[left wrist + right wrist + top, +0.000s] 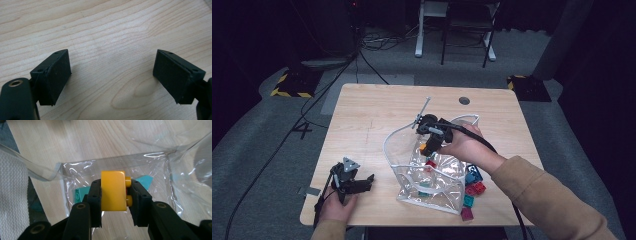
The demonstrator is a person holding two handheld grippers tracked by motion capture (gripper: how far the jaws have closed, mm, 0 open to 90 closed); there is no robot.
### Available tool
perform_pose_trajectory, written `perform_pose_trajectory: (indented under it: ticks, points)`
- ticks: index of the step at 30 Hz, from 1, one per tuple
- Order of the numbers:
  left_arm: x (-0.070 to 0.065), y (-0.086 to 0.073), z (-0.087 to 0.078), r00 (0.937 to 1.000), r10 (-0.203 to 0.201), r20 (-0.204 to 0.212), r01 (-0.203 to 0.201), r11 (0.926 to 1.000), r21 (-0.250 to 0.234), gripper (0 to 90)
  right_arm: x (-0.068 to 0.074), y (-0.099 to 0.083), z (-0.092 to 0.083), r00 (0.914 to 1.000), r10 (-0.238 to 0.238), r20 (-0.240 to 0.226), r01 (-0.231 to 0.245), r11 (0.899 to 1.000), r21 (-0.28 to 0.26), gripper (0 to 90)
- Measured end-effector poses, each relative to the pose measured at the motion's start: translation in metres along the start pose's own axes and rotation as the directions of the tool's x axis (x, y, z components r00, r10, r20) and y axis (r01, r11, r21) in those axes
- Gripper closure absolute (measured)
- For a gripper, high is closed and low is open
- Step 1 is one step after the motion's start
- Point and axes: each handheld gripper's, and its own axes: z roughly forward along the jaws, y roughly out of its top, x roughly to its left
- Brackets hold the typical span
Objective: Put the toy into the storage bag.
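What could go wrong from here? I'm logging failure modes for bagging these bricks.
1. The right claw pinches the yellow brick by smooth sides; it might slip out before it is well inside the clear bag.
2. The bag's floppy rim stands unsupported, since the left claw rests open on the table; the right claw could catch the rim and collapse or drag the bag.
3. Loose bricks beside the bag may get pushed.

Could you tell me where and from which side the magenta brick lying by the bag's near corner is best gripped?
Grip the magenta brick across its two flat side faces, coming straight down from above: it lies free on the table outside the clear bag, probably with nothing over it.
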Motion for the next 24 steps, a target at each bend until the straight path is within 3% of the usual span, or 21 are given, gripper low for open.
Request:
perform_pose_trajectory:
  ticks: [8, 15, 18, 24]
  points:
    - [0.000, 0.000, 0.000, 1.0000, 0.002, -0.002, -0.002, 1.0000, -0.001, 15.1, 0.004, 0.000, 0.011, 0.9998, -0.017, 0.003, 0.017, 0.998, 0.061, 65.7]
    - [0.000, 0.000, 0.000, 1.0000, 0.000, 0.000, 0.000, 1.0000, 0.000, 15.1, 0.005, -0.001, 0.014, 0.9996, -0.027, 0.004, 0.026, 0.997, 0.078, 65.4]
    - [0.000, 0.000, 0.000, 1.0000, -0.001, 0.000, 0.001, 1.0000, -0.001, 15.1, 0.005, -0.002, 0.012, 0.9998, -0.018, 0.001, 0.018, 0.999, 0.051, 56.4]
    - [0.000, 0.000, 0.000, 1.0000, -0.002, 0.000, 0.002, 1.0000, 0.000, 15.1, 0.003, -0.011, -0.001, 1.0000, 0.001, -0.003, -0.001, 1.000, -0.030, 52.0]
